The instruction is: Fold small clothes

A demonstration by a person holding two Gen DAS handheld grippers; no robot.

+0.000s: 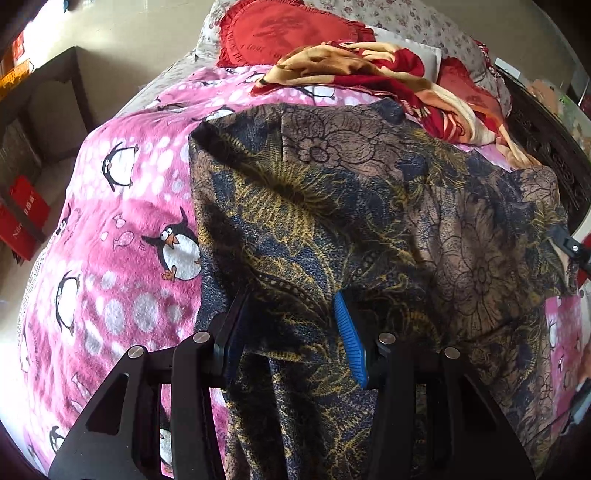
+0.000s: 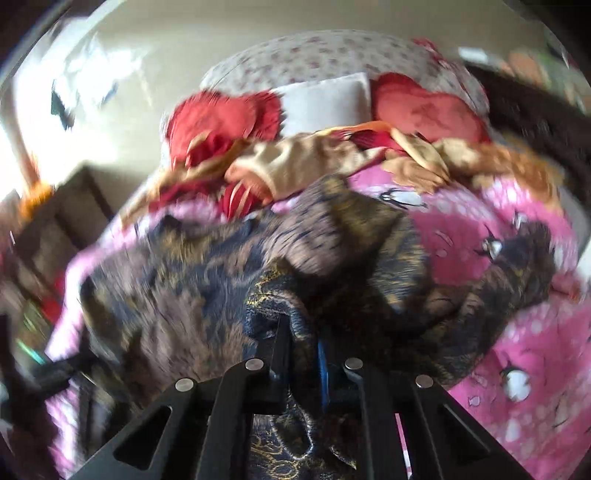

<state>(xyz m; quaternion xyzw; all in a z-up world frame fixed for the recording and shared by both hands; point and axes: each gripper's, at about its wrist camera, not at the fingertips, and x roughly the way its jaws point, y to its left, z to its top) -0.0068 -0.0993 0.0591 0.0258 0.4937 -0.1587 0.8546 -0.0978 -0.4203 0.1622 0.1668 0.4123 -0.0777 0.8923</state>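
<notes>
The left tool [image 1: 291, 328] stands about half apart, and a thick fold of the dark floral garment [image 1: 369, 206] is bunched between its two fingers, the blue pad [image 1: 351, 343] pressing the cloth on one side and the black finger on the other. The right tool [image 2: 301, 347] is drawn nearly together, pinching a thin edge of the same garment [image 2: 207, 288] between its fingers; that view is badly smeared, so finer detail cannot be told.

Taking the pink penguin blanket [image 1: 122, 221] as the landmark: the garment lies spread across the middle of it, rumpled and raised where each tool grips it, one near corner in each. At the far right edge of the garment, in the left wrist view, the tip of the right tool [image 1: 570, 247] shows at the cloth's corner.

Beyond the blanket's far edge lies one crumpled red and tan blanket [image 1: 369, 70], and behind that two red frilled cushions [image 1: 280, 33] with one white pillow [image 2: 325, 103] between them.

One garment, two tools, both clamped on it.
</notes>
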